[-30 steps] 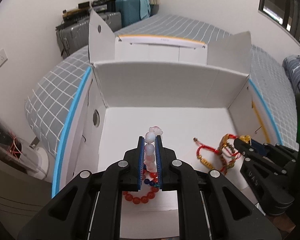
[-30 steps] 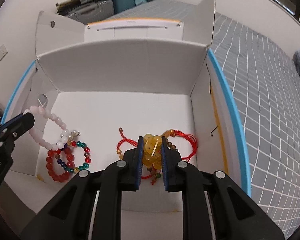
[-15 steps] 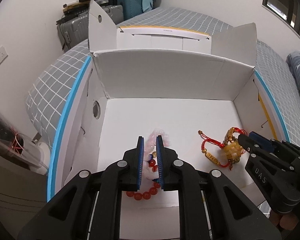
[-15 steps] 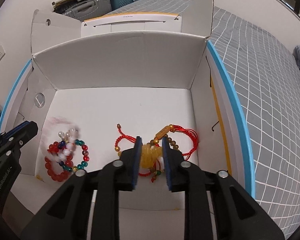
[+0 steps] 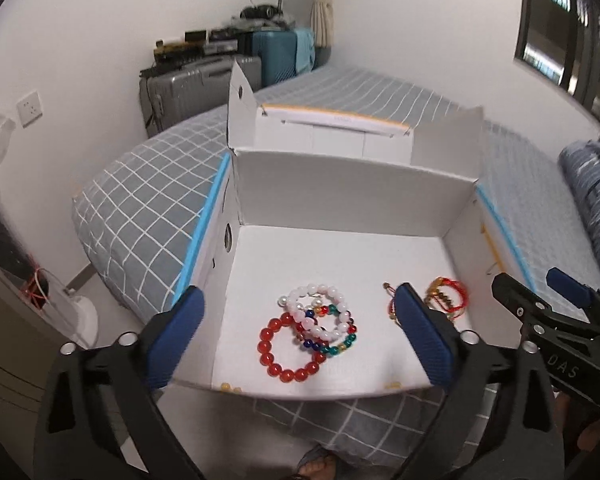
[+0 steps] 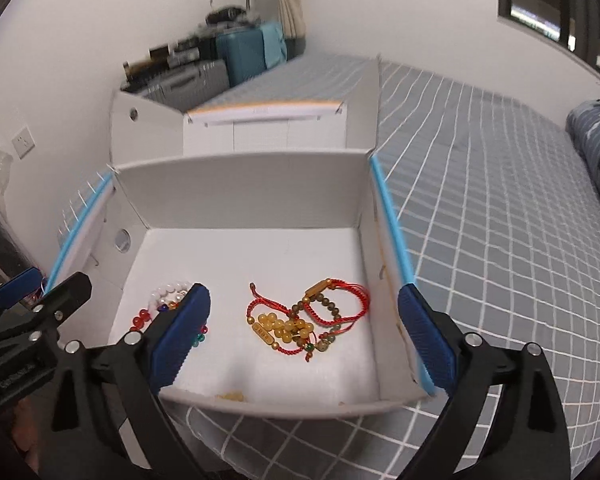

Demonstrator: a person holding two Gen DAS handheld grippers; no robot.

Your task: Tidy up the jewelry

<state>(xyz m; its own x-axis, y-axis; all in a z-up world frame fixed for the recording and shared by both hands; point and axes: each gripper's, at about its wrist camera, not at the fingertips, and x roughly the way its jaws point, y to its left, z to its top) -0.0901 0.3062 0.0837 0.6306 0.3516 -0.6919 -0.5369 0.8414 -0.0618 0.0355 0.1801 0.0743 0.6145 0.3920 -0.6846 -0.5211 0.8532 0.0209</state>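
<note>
White walls and stacked suitcases [image 5: 204,80] back a grey checked bed [image 6: 500,208] carrying an open white box [image 5: 352,184], where beaded bracelets [image 5: 312,332] lie near its front-left corner and red-cord bracelets [image 6: 308,320] front-right, both grippers' [image 5: 300,332] [image 6: 304,328] jaws opening, empty.

A white cardboard box [image 5: 352,192] with its flaps open is set on a grey checked bed. On its floor 2 heaps of jewelry are laid well apart. To the left, a red bead bracelet [image 5: 288,346], a pale pink bead bracelet [image 5: 320,312] and a multicoloured bead bracelet [image 5: 332,344] are overlapped, lying flat. To the right, red cord bracelets [image 6: 340,304], a yellow bead bracelet [image 6: 288,326] and a brown bead bracelet [image 6: 328,312] are tangled together.
</note>
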